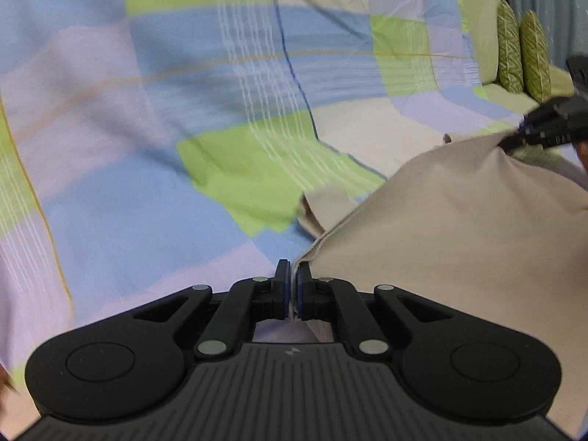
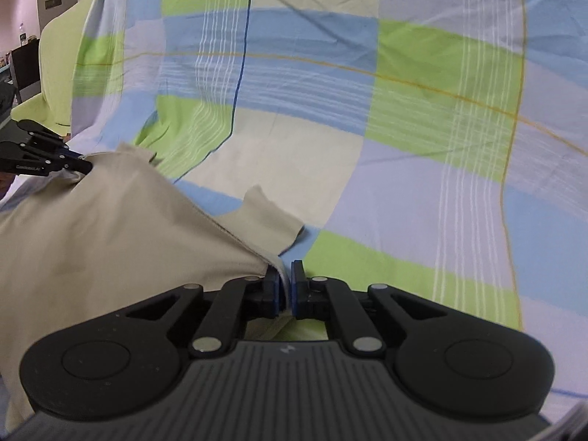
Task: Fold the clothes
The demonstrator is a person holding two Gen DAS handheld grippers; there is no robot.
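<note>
A beige garment (image 1: 452,242) hangs stretched between my two grippers above a checked sheet. My left gripper (image 1: 293,270) is shut on one edge of it. My right gripper (image 2: 284,272) is shut on the opposite edge of the beige garment (image 2: 110,235). In the left wrist view the right gripper (image 1: 514,139) shows at the far right, pinching the cloth. In the right wrist view the left gripper (image 2: 82,165) shows at the far left, pinching the cloth. A loose flap of the garment (image 2: 264,217) hangs down between them.
A sheet checked in blue, green, lilac and cream (image 1: 154,117) covers a sofa seat and backrest (image 2: 404,92). Two green patterned cushions (image 1: 522,51) stand at the sofa's far right. A dark chair (image 2: 25,70) stands beyond the sofa's left end.
</note>
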